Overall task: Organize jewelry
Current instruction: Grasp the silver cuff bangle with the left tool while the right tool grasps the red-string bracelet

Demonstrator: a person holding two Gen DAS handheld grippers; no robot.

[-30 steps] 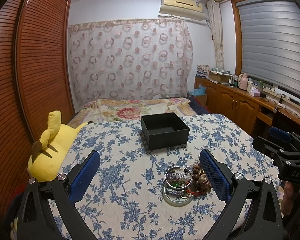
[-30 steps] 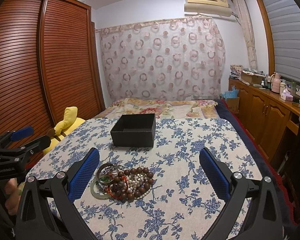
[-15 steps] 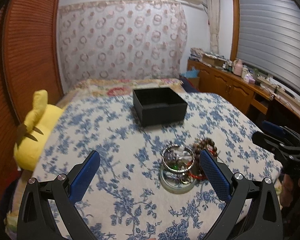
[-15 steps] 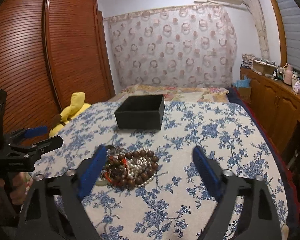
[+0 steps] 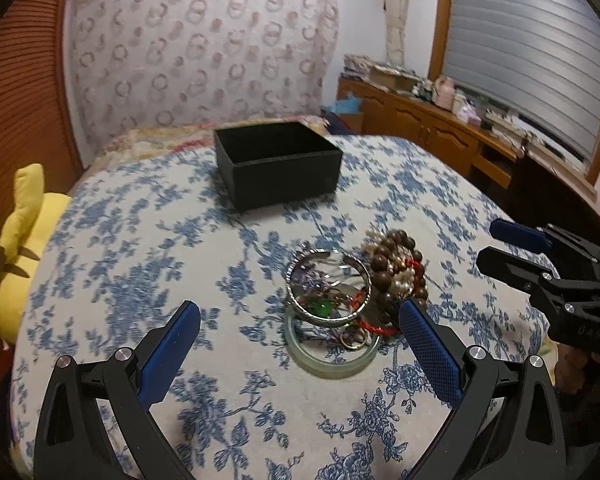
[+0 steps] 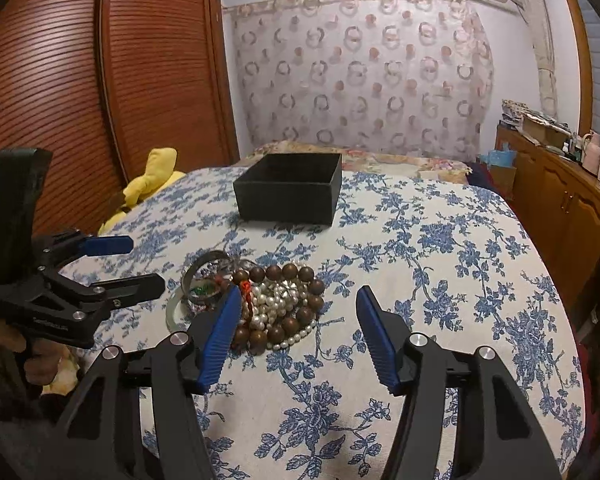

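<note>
The jewelry (image 6: 272,304) lies in one heap on the floral cloth (image 6: 440,280): a wooden bead strand (image 6: 296,276) coiled around pearls (image 6: 278,294), and at its 9 o'clock in the right wrist view a silver bangle (image 5: 328,280) propped over a pale jade bangle (image 5: 332,360), with small rings and a red cord tangled between them. The black box (image 6: 290,192) stands at 12 o'clock from the heap, well apart from it, and as far as its visible interior shows holds nothing.

The right gripper (image 6: 296,328) has its jaws spread, partly narrowed, low over the beads; its left pad (image 6: 220,328) overlaps the heap's edge in the picture (contact cannot be told). The left gripper (image 5: 296,344) is wide apart and holds nothing, with the bangles between its pads.

I judge the sorting hardly begun: nothing is gripped, every piece remains outside the box, and each must yet be lifted free of the tangle and carried over.

A yellow plush (image 5: 16,240) sits past the cloth's edge at 9 o'clock.
</note>
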